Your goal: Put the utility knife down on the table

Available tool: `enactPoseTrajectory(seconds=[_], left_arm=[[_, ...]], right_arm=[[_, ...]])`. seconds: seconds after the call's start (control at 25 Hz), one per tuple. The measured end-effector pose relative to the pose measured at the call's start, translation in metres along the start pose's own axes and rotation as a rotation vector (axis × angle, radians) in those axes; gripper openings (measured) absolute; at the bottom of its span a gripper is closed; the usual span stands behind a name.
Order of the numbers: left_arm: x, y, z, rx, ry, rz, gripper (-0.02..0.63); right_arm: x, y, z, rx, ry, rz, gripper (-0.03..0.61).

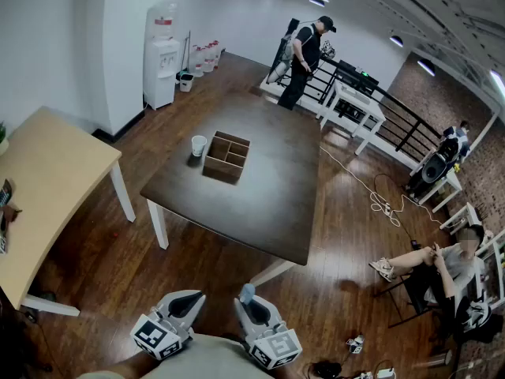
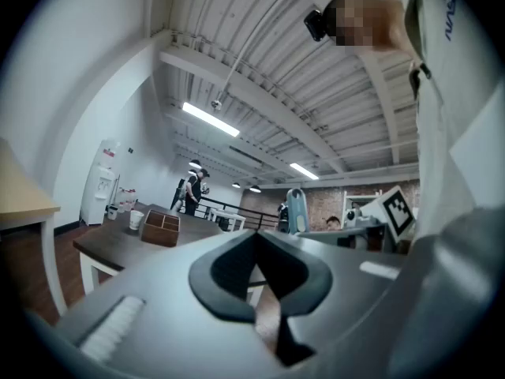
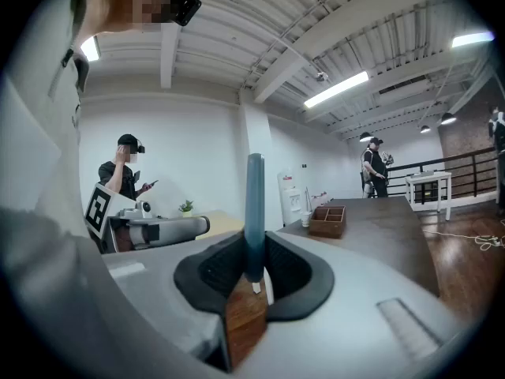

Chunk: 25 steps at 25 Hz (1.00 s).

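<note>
A slim blue-grey utility knife [image 3: 254, 212] stands upright between the black pads of my right gripper [image 3: 254, 273], which is shut on its lower end. In the head view the knife [image 1: 247, 293] pokes up from the right gripper [image 1: 251, 305] at the bottom edge, short of the dark table [image 1: 268, 204]. My left gripper [image 1: 186, 302] hangs beside it, held level. Its pads meet with nothing between them in the left gripper view [image 2: 254, 253]. Both grippers are over the wooden floor, close to my body.
On the dark table stand a divided wooden box [image 1: 227, 156] and a white cup [image 1: 199, 145]. A light wooden table [image 1: 47, 188] is at the left, a water dispenser [image 1: 162, 61] at the back. One person [image 1: 308, 50] stands beyond the table, another sits at the right [image 1: 442, 263].
</note>
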<state>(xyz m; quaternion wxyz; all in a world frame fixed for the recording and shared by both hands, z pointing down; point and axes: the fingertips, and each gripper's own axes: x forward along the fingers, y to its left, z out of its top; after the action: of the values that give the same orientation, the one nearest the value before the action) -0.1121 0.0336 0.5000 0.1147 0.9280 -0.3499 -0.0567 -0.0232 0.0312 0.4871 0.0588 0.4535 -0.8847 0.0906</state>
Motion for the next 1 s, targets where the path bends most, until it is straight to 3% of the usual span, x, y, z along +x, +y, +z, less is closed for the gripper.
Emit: enactPoseTrajectory(seconds=[0.2,0.48,1.0], left_arm=[[0.001,0.025,0.004,-0.004,0.006,-0.007,0.002],[0.041,0.056,0.009,0.014,-0.001,-0.022,0.002],[0.183,0.122,0.017,0.076,0.048,0.009,0.002]], right_arm=[[0.022,-0.007,0.003,0.011,-0.013,-0.038,0.066],[0.051,-0.043,-0.003,0.032,-0.022,-0.073,0.066],[0.128,-0.181,-0.005,0.077,0.030,-0.058,0.066]])
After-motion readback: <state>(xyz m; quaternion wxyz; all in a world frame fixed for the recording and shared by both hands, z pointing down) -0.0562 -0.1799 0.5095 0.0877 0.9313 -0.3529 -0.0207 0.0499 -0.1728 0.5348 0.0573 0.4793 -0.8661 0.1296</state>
